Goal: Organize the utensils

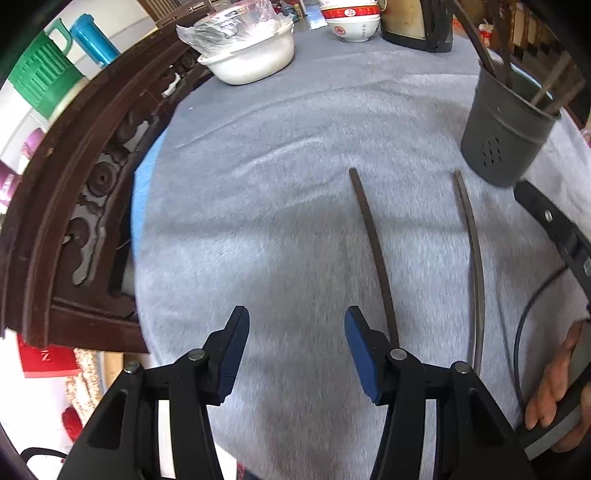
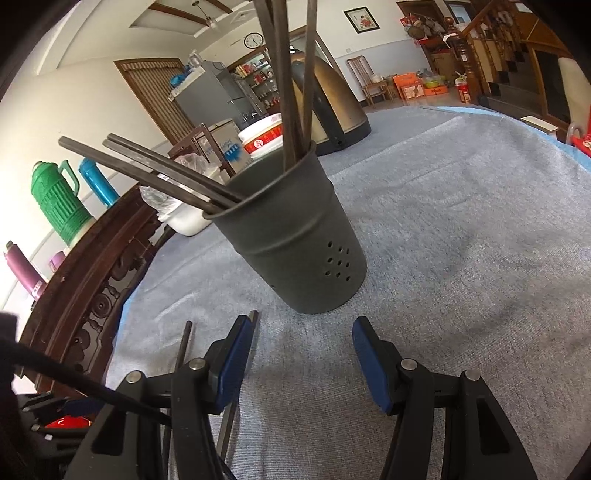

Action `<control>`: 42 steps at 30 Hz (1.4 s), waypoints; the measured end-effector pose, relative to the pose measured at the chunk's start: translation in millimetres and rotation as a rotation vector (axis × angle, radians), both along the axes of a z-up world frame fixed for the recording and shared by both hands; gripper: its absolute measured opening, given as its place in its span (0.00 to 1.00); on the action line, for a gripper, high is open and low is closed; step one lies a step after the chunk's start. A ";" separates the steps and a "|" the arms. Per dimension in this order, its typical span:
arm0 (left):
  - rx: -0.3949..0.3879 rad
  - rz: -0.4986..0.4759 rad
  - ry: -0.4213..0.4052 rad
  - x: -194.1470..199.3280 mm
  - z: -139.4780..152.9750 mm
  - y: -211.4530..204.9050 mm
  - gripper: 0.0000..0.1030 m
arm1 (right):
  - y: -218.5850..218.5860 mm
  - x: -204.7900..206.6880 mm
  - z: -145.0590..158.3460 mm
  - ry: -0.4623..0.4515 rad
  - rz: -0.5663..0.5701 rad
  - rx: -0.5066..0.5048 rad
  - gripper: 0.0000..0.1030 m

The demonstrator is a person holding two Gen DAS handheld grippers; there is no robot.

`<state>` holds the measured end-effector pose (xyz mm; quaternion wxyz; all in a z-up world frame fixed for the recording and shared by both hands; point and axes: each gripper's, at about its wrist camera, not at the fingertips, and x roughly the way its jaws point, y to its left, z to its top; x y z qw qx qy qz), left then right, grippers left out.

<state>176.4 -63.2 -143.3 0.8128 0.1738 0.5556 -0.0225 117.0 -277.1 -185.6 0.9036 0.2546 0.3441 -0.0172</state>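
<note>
Two dark chopsticks lie on the grey cloth: one [image 1: 373, 243] just right of my left gripper's right finger, the other [image 1: 472, 258] further right. My left gripper [image 1: 297, 321] is open and empty above the cloth. A dark grey perforated utensil cup [image 1: 506, 136] stands at the far right, holding several chopsticks. In the right wrist view the cup [image 2: 295, 243] stands just ahead of my open, empty right gripper [image 2: 303, 330], with chopsticks [image 2: 147, 170] leaning out of it. The two loose chopsticks [image 2: 183, 350] lie by its left finger.
A white bowl with a plastic bag [image 1: 251, 51], stacked red-and-white bowls [image 1: 352, 22] and a kettle [image 1: 417, 26] stand at the table's far side. A carved dark wooden chair back [image 1: 74, 206] borders the left edge. The person's hand [image 1: 554, 384] holds the right gripper.
</note>
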 end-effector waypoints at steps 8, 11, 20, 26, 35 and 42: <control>-0.132 -0.069 0.022 32.4 -4.6 1.2 0.53 | 5.1 2.2 3.4 -0.028 0.020 -0.001 0.59; -0.189 -0.093 0.027 36.6 -6.0 9.2 0.53 | 3.0 4.0 0.5 -0.011 0.015 0.007 0.59; -0.310 -0.145 0.037 41.0 -11.6 39.1 0.53 | 26.4 8.6 16.1 0.076 0.061 -0.073 0.52; -0.352 -0.137 0.022 42.7 -8.8 61.1 0.53 | 65.0 47.0 22.2 0.271 0.108 -0.128 0.37; -0.387 -0.093 0.025 35.0 -12.6 90.2 0.53 | 87.6 89.8 -3.0 0.482 0.079 -0.237 0.22; -0.423 -0.074 0.077 41.1 -7.0 94.0 0.53 | 87.2 97.1 -6.6 0.540 0.071 -0.281 0.09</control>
